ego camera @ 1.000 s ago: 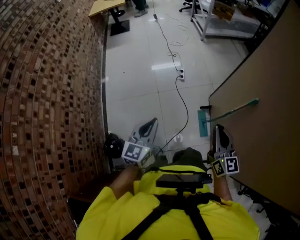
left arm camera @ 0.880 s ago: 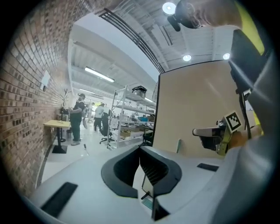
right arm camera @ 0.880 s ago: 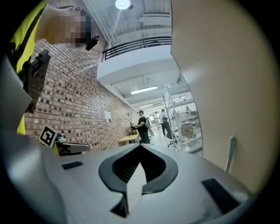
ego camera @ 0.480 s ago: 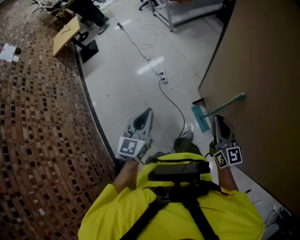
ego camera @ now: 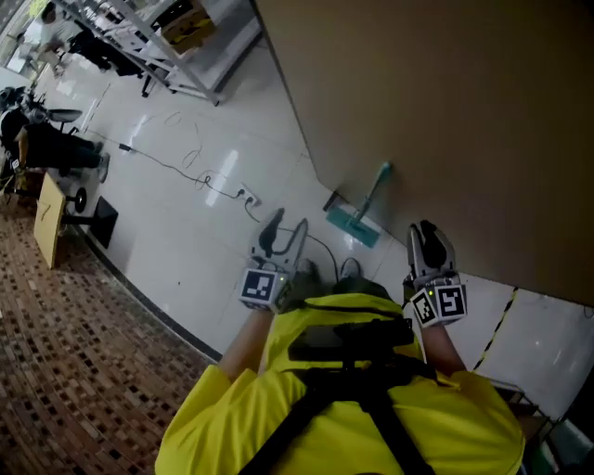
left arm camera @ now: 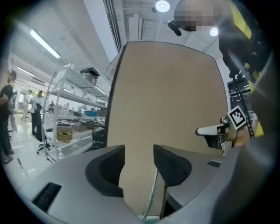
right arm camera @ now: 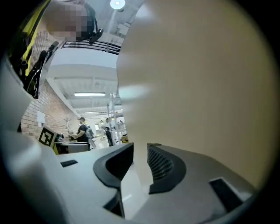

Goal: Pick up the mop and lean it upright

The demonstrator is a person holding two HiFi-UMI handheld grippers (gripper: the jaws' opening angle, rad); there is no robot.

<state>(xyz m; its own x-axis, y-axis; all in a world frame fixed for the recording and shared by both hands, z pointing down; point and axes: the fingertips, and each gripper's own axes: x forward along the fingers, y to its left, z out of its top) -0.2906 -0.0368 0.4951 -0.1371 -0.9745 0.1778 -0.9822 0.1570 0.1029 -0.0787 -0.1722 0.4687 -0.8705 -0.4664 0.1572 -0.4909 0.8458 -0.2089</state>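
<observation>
Presently: mop [ego camera: 353,225], teal head on the floor [ego camera: 167,232], pole tilted up against the tan partition [ego camera: 445,111], ahead and between both grippers, neither plainly nearer. Left gripper [ego camera: 281,230]: jaws just opened wide, empty, pole in line beyond them. Right gripper [ego camera: 428,239]: narrow gap, empty.

The head view is dim and slightly soft, with pale streaks of glare on the glossy floor [ego camera: 209,162] from overhead lights. Both gripper views are fisheye, bending straight lines and darkening to black at the corners. Round ceiling lamps [left arm camera: 162,5] flare white in the left gripper view. Close to its lens, the right gripper [right arm camera: 140,164] and the tan wall [right arm camera: 205,78] look blurred.
</observation>
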